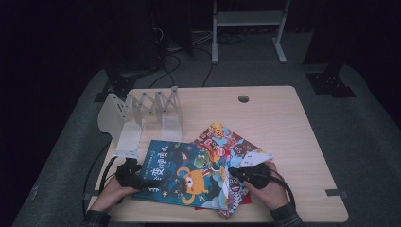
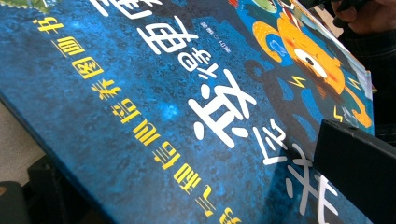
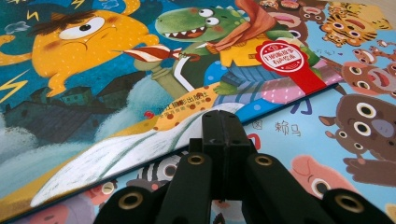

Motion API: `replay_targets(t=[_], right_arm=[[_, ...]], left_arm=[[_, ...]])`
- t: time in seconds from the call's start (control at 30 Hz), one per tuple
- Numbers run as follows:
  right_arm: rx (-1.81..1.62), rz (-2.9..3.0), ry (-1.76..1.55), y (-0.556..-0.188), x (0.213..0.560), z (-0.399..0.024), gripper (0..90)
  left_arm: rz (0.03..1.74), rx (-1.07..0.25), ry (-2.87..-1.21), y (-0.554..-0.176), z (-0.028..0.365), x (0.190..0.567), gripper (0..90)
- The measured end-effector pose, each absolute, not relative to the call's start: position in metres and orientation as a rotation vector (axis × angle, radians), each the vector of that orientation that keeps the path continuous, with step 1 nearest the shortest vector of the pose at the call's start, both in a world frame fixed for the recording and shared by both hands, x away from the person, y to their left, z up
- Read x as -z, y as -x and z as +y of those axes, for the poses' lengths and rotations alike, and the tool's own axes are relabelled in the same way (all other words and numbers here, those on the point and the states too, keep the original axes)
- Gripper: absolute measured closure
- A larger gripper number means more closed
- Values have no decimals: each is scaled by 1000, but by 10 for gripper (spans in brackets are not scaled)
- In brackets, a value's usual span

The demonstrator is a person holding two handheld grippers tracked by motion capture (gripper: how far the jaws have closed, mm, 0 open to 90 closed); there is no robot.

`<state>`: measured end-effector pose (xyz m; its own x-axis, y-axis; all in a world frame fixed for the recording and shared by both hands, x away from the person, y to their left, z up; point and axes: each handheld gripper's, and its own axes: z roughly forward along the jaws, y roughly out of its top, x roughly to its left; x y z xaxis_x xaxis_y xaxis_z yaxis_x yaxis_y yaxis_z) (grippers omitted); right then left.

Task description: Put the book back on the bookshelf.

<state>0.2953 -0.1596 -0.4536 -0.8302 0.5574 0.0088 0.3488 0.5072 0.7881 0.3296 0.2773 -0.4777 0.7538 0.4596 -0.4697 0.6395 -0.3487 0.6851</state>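
A blue picture book (image 1: pixel 184 175) with an orange monster and a green dinosaur lies at the table's near side. It rests on a light-blue animal book (image 1: pixel 222 139). My left gripper (image 1: pixel 137 182) is at the blue book's left edge. In the left gripper view the cover (image 2: pixel 163 116) runs between the jaws, one on top at the right and one underneath at the lower left, so the gripper (image 2: pixel 187 186) is shut on it. My right gripper (image 3: pixel 223 121) is shut with nothing between its jaws. Its tips touch the blue book's (image 3: pixel 116 70) right edge, above the animal book (image 3: pixel 355 107).
A white folding book rack (image 1: pixel 146 111) stands at the table's back left. A round cable hole (image 1: pixel 243 99) sits near the far edge. A red cover (image 1: pixel 247 201) peeks out under the stack. A white frame (image 1: pixel 248 19) stands on the floor beyond the table (image 1: pixel 283 123).
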Motion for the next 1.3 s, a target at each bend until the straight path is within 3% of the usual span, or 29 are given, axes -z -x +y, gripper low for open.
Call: replay_targets(t=[0.67, 1.07, 1.13, 1.3], right_arm=[[-1237, 2509, -788, -295, 454, -159, 897], [-1246, 2545, -779, -292, 452, -154, 897], [-1246, 2545, -780, -292, 452, -154, 898], [-1252, 2551, -779, -291, 452, -153, 898]], left_arm=[[813, 216, -1987, -332, 281, 465, 42], [821, 208, -1933, -336, 294, 446, 194], [823, 213, -1905, -337, 297, 444, 270], [847, 236, -1893, -339, 300, 438, 311]])
